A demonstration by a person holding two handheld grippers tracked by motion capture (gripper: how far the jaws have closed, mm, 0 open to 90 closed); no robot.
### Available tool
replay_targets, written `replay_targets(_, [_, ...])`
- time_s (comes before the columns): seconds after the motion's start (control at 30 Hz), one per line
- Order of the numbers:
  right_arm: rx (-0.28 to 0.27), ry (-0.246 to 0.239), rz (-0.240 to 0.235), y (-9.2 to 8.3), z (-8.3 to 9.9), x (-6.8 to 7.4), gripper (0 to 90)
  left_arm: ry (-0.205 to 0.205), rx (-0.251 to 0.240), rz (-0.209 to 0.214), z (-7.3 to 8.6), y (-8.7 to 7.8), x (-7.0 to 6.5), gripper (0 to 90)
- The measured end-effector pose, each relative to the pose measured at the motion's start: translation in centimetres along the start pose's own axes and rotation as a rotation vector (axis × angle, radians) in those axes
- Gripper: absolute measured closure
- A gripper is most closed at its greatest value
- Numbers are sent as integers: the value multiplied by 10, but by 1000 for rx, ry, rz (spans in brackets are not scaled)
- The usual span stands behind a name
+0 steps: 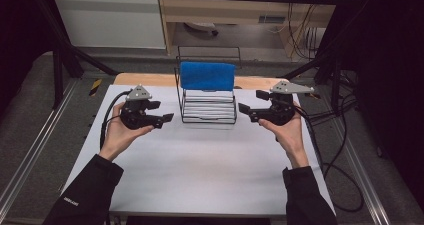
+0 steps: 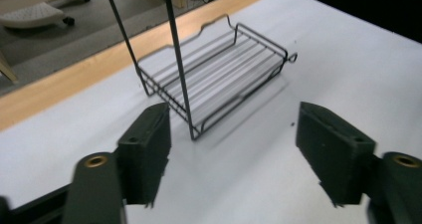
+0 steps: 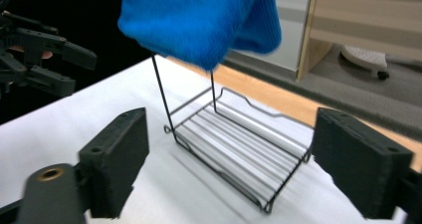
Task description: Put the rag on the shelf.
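step: towel [image 1: 207, 75] draped over rack [image 1: 208, 112], I judge it hung | left tool [image 1: 161, 112], right tool [image 1: 248, 109] wide, empty | next: draw both clear of desk [image 1: 200, 160]

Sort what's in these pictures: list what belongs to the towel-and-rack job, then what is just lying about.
Part of the job:
- blue towel, draped over the rack's top bar
- black wire rack, on the white table
- left gripper, jaws open, nothing between them
- right gripper, jaws open, nothing between them

Just lying about:
- wheeled chair base on the floor
- wooden cabinet behind the table
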State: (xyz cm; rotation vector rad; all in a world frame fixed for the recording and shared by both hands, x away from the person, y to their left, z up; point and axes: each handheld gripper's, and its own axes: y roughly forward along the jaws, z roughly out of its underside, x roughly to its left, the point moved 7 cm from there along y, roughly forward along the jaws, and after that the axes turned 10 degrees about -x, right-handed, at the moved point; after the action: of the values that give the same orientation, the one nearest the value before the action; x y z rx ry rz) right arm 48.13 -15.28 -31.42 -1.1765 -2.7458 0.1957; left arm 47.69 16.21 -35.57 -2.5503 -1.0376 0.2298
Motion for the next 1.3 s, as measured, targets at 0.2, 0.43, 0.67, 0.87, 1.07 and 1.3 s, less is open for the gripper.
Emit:
replay_targets(0.2, [25, 36, 2, -11, 24, -4, 76, -25, 25, -20, 37, -8, 3, 162])
replay_targets(0.43, [72, 59, 8, -20, 60, -3, 19, -55, 16, -54, 70, -17, 3, 66])
replay_targets(0.67, [123, 59, 1, -29, 100, -2, 7, -77, 10, -51, 102, -27, 0, 65])
replay_targets(0.87, [164, 81, -10, -41, 132, -4, 7, -84, 6, -62, 126, -37, 1, 65])
replay_targets(1.07, [196, 81, -21, -56, 159, -9, 7, -72, 14, -69, 141, -46, 4, 65])
replay_targets(1.3, [197, 96, -30, -71, 173, -14, 7, -46, 30, -59, 151, -49, 2, 65])
